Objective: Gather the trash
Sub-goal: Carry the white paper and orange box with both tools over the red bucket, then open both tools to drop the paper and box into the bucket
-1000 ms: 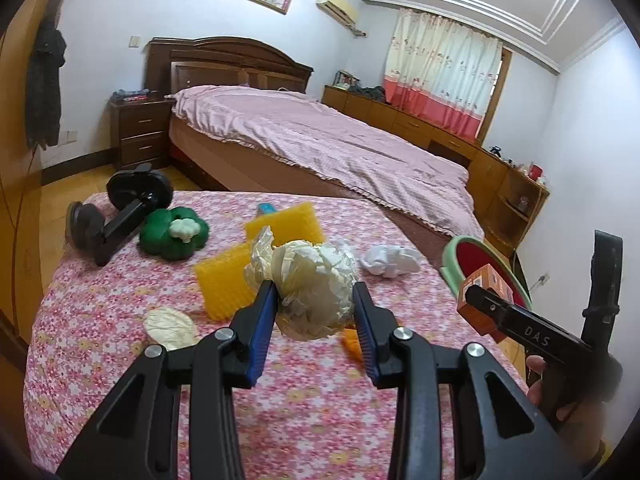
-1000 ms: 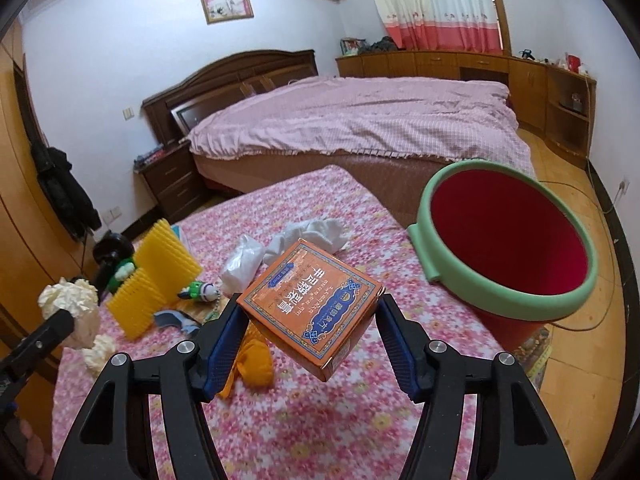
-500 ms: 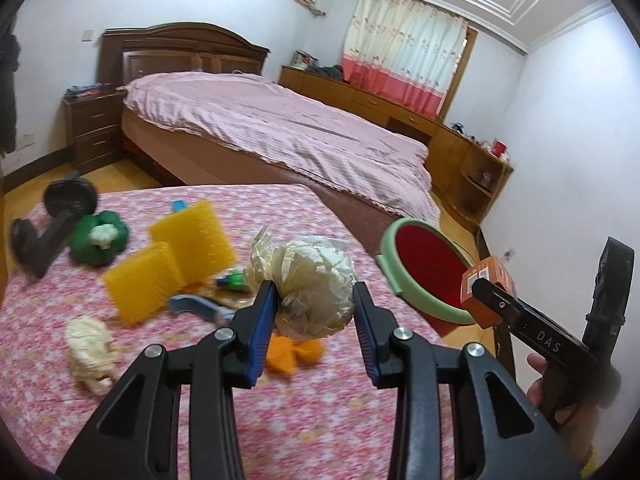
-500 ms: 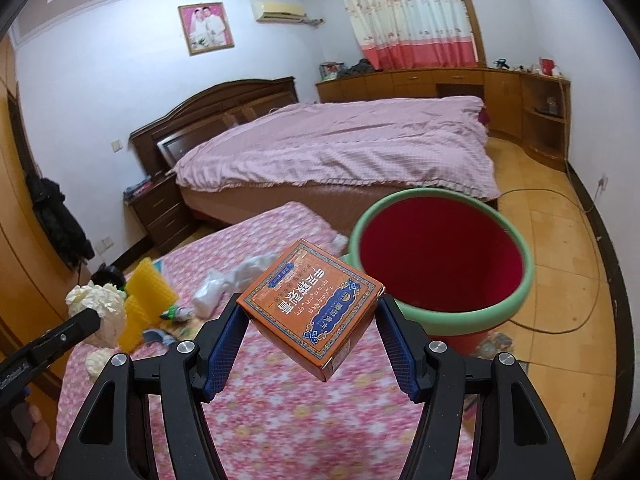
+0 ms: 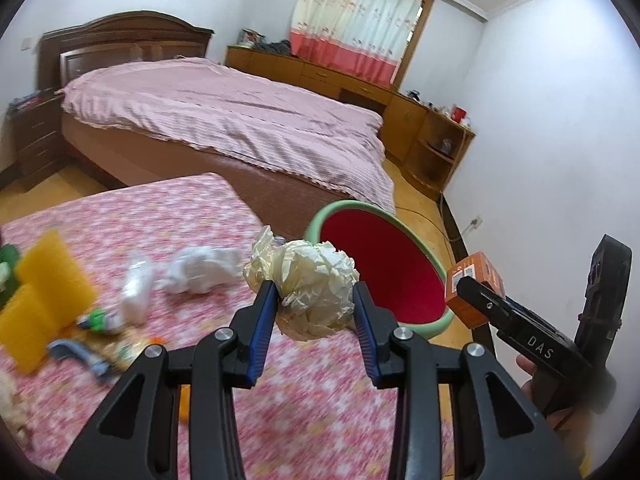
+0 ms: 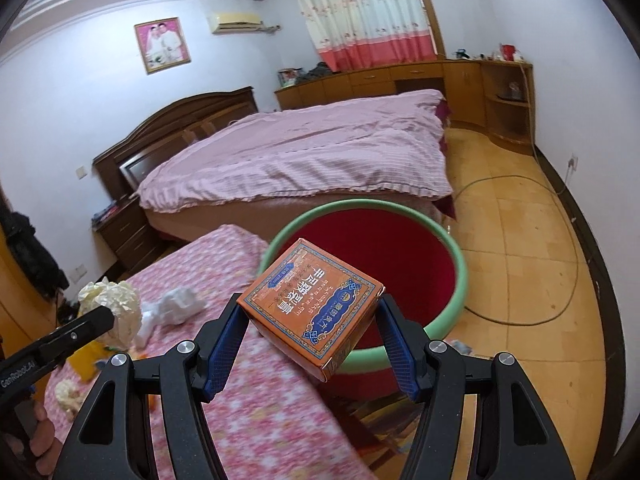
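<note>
Beyond the gripper: a bed point(image 6: 304, 152) with a pink cover and a dark wooden headboard point(image 6: 176, 120); to its left, a dark nightstand point(image 6: 124, 232); above the headboard, a framed portrait point(image 6: 162, 45) and a wall air conditioner point(image 6: 236, 23); farther off, a cream-and-red curtain point(image 6: 368, 12) over a low wooden cabinet run point(image 6: 400, 80); to the right, a corner shelf unit point(image 6: 508, 104); on the tiled floor point(image 6: 520, 240), a looping cable point(image 6: 560, 216) running to a wall socket point(image 6: 573, 162).
</note>
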`<state>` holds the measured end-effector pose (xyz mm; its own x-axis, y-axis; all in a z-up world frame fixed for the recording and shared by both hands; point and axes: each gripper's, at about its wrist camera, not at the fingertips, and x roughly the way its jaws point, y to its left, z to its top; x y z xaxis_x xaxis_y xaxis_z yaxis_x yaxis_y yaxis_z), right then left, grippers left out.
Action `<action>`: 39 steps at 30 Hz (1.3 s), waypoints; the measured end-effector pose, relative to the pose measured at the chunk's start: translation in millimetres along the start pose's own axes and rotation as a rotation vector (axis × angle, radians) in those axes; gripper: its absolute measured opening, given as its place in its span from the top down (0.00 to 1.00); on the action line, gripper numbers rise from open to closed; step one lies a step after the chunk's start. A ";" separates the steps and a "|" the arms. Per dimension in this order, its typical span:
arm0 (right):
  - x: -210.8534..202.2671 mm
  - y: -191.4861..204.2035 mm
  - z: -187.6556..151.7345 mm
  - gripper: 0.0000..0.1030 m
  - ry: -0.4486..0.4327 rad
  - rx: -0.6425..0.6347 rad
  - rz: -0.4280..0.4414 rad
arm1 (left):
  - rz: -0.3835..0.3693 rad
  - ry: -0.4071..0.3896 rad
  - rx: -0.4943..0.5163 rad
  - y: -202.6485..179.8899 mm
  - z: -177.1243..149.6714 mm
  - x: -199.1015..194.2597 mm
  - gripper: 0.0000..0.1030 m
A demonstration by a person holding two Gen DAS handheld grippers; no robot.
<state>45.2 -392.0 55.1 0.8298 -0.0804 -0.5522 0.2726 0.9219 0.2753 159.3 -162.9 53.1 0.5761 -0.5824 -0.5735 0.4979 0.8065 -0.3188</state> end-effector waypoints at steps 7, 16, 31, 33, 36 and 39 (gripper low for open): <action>20.9 -31.4 10.6 0.35 0.020 0.040 -0.021 | -0.050 0.054 0.029 -22.8 7.0 53.5 0.63; 46.4 -56.5 16.9 0.35 0.042 0.064 -0.029 | -0.070 0.105 0.078 -41.6 5.2 107.4 0.62; 68.7 -69.3 21.6 0.34 0.062 0.074 -0.009 | -0.023 0.144 0.063 -40.0 2.6 126.4 0.46; 70.9 -69.0 22.1 0.33 0.063 0.075 -0.003 | -0.002 0.140 0.058 -37.2 2.2 123.2 0.46; 73.4 -68.1 21.5 0.33 0.064 0.077 0.006 | 0.016 0.134 0.048 -33.2 1.3 118.5 0.46; 76.0 -67.8 21.3 0.33 0.073 0.082 0.020 | 0.029 0.131 0.041 -30.2 0.5 114.4 0.46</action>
<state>100.2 -468.7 11.2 0.7984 -0.0313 -0.6013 0.2974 0.8888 0.3487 210.4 -254.0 -2.5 0.5023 -0.5388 -0.6763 0.5103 0.8161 -0.2712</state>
